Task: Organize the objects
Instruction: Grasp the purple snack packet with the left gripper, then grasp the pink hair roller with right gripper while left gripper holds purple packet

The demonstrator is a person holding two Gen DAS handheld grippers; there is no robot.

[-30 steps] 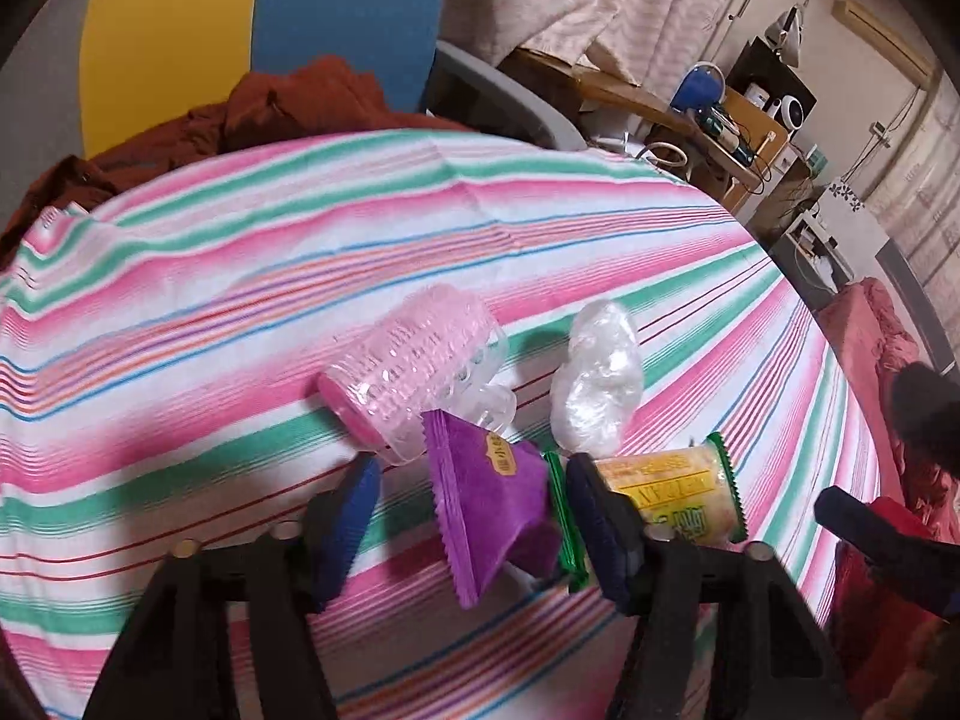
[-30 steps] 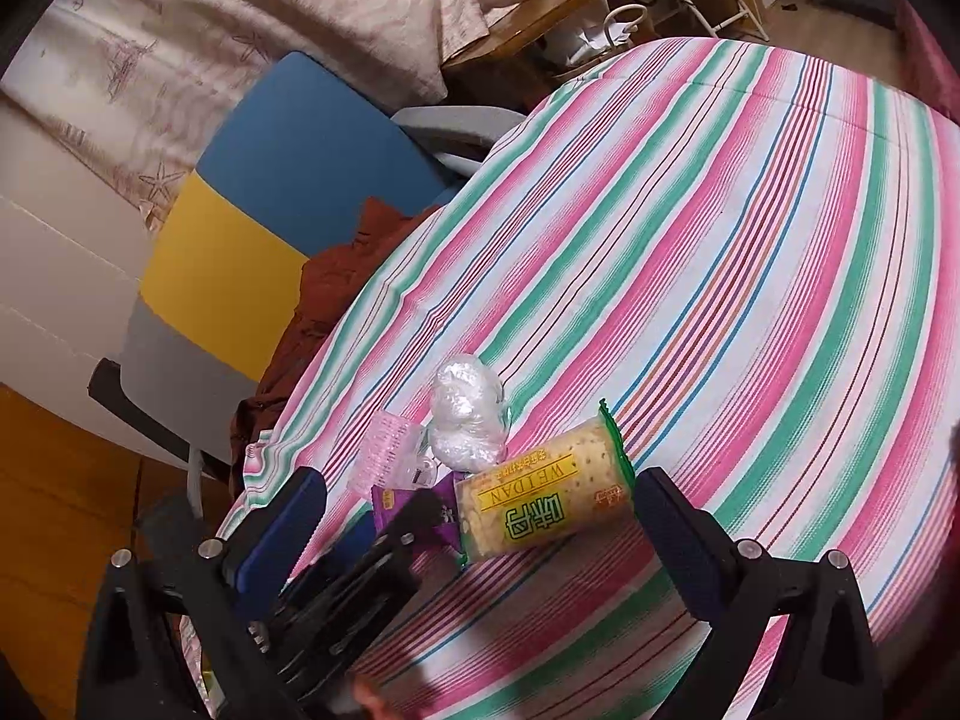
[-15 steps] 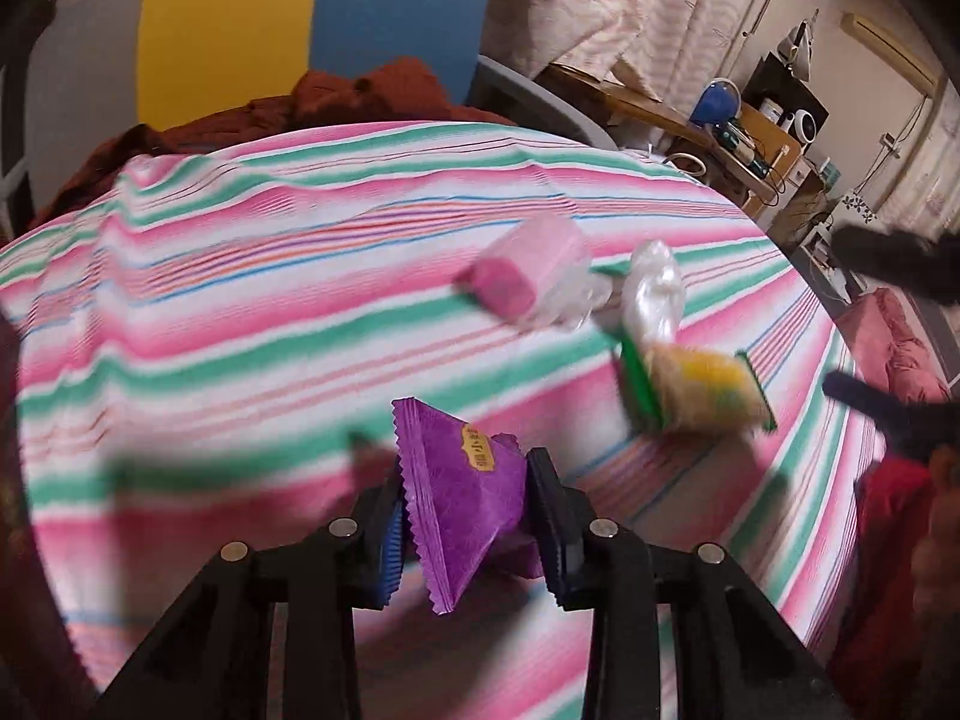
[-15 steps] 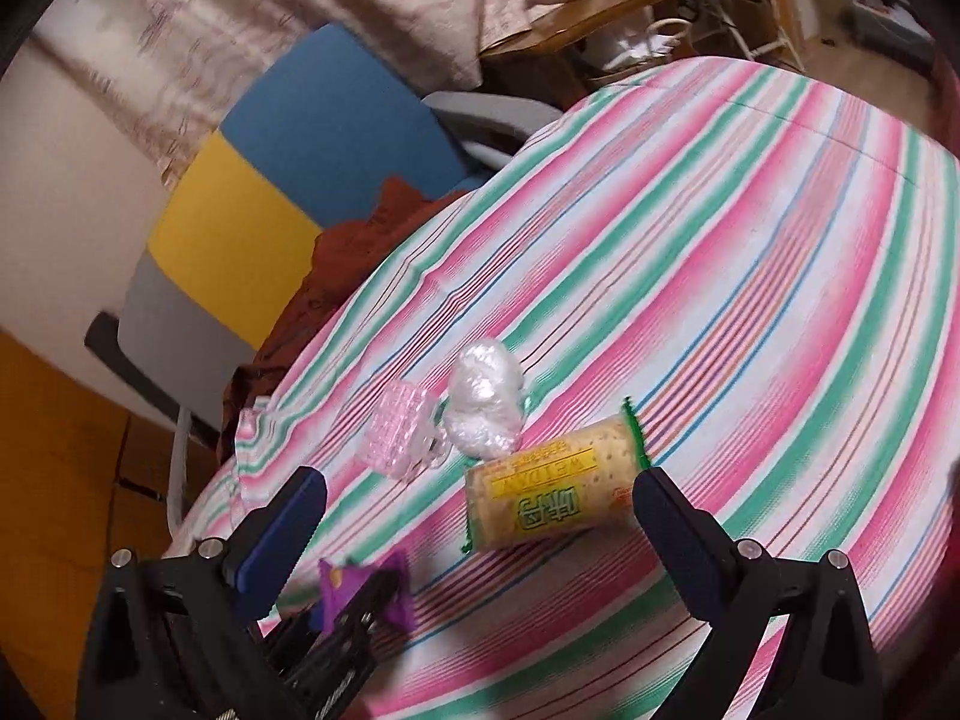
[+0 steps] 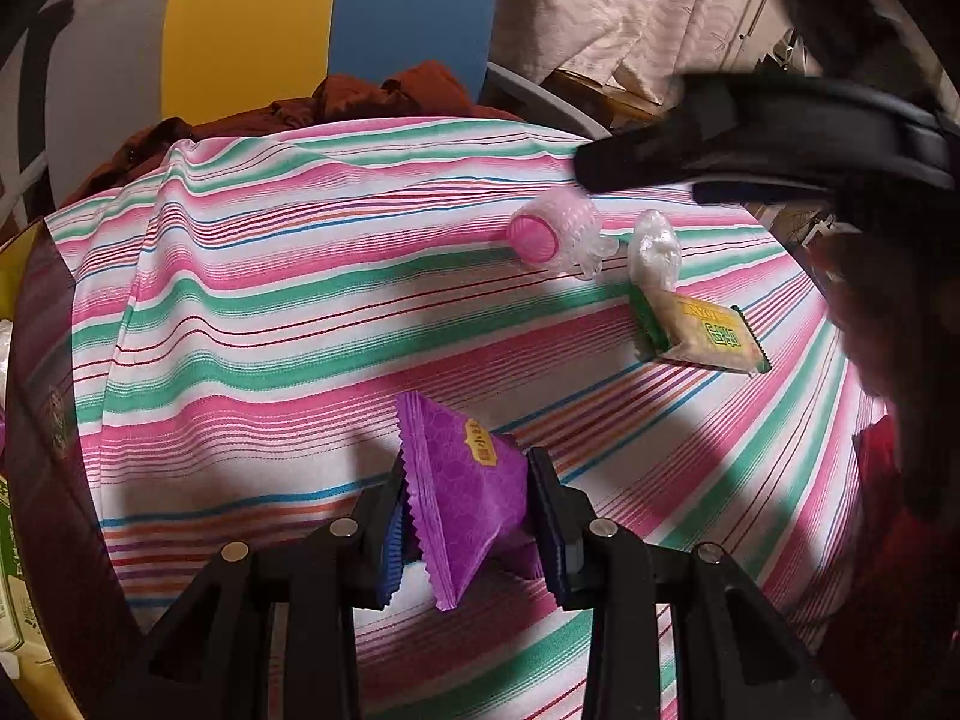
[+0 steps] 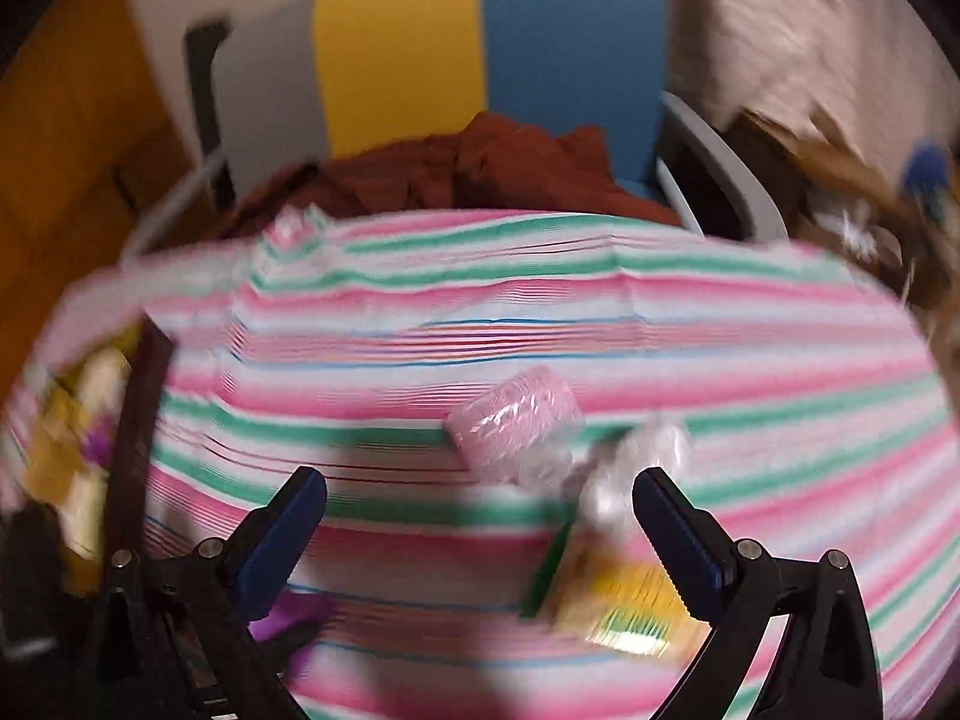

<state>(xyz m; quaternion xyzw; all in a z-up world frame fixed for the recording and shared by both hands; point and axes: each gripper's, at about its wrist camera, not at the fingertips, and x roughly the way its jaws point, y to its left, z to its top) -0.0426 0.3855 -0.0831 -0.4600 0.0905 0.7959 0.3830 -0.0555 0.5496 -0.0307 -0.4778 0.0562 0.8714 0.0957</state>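
Left tool (image 5: pixel 465 516) is clenched on a purple snack packet (image 5: pixel 462 498), its blue pads pressing the packet's two flat sides. The packet stands on edge above the striped tablecloth (image 5: pixel 270 330), long axis running away from the camera and tilted up, one serrated seam pointing toward the far side of the tabletop and the other hanging low between the fingers. A small gold label sits on its upper face; the print there is too small to read.

Right tool (image 6: pixel 480 519) is released, jaws spread wide with nothing between the pads — it hovers over a cracker packet (image 6: pixel 624 612), which is badly blurred in that view.

The left wrist view shows the same cracker packet (image 5: pixel 699 333) sharply: yellow with green serrated ends, lying flat, long axis running from near-left to far-right. Its green lettering shows, but I cannot read it with confidence. Touching its far end is a crumpled clear plastic wrapper (image 5: pixel 654 252), and just beside that lies a pink hair roller (image 5: pixel 552 231) on its side, open end facing the camera and to the left.

The right wrist view adds what the left crops — a dark bin edge (image 6: pixel 135 420) at the tabletop's left with yellow and purple items inside, all smeared. A chair (image 6: pixel 480 48) in grey, yellow and blue stands behind the tabletop, rust-brown cloth (image 6: pixel 516 168) heaped on its seat.
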